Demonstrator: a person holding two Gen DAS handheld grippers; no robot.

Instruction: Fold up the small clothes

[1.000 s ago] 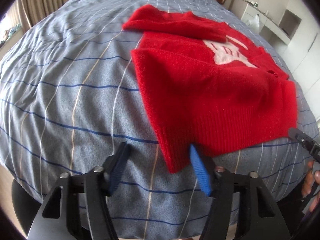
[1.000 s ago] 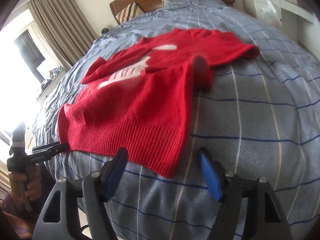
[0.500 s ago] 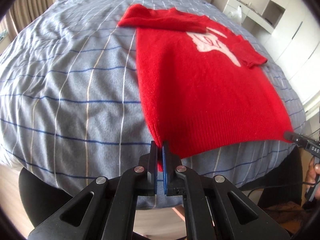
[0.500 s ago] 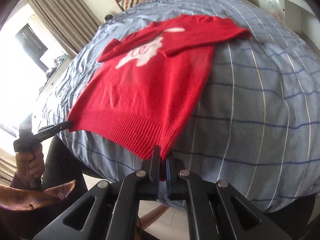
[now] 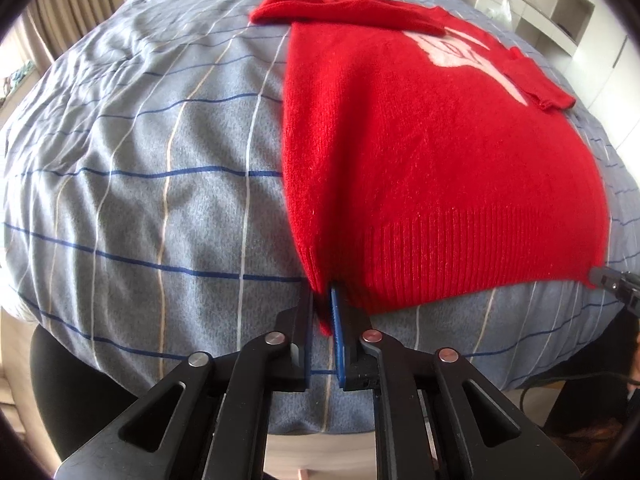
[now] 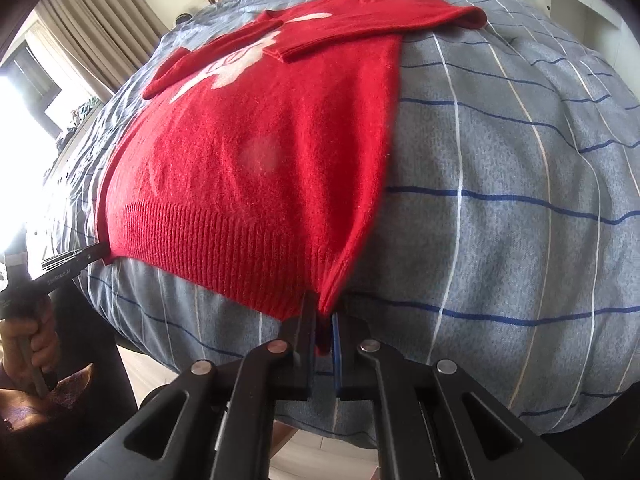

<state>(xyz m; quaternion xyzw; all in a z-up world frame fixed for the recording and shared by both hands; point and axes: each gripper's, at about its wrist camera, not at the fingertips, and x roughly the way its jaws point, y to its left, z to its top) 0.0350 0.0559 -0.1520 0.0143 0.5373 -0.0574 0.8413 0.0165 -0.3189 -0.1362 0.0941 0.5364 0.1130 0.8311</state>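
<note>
Bed (image 5: 140, 200) bears sweater (image 5: 420, 140), corner in left gripper (image 5: 322, 312).

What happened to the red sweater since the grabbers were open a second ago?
Both grabbers closed on the red sweater's ribbed bottom edge: the left gripper on one corner, the right gripper on the other. After clamping, their jaws eased open a little, with the knit still between them. The sweater got pulled out smoother and straighter toward the bed's edge. The striped bedcover stayed put, and the sleeves stayed folded across the chest.
</note>
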